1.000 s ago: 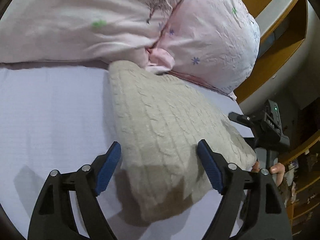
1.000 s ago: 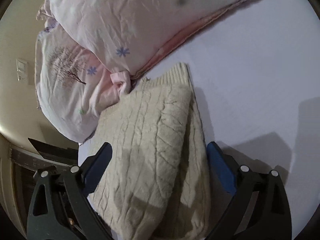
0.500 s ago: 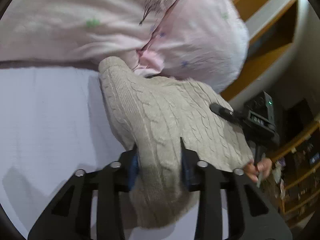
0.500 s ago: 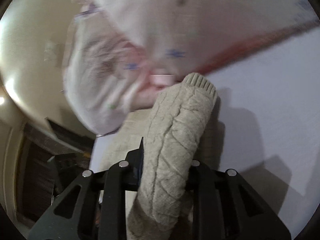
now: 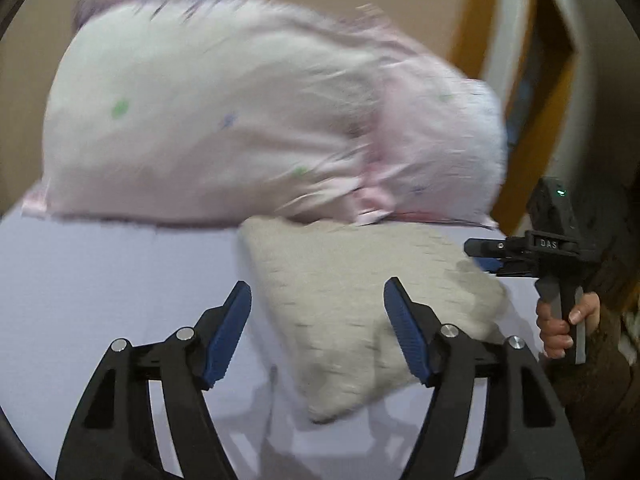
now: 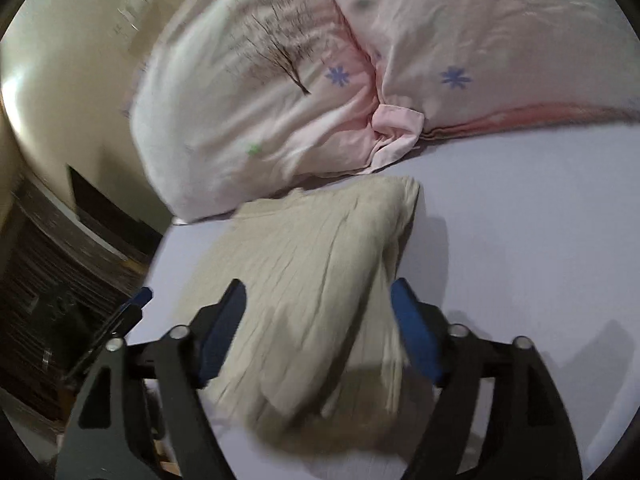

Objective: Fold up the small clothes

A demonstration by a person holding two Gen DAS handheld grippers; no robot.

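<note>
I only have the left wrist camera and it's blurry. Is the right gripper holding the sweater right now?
Observer: No. In the right wrist view the right gripper is open, its blue pads either side of the folded sweater, which lies on the sheet.
Operator: Does the fold look tidy from that side?
Observer: Layered edges stack along the sweater's right side, near the right pad.
Operator: Anything printed on the pillows?
Observer: Yes, the pillow behind the sweater shows a bare tree print and blue star flowers.
</note>
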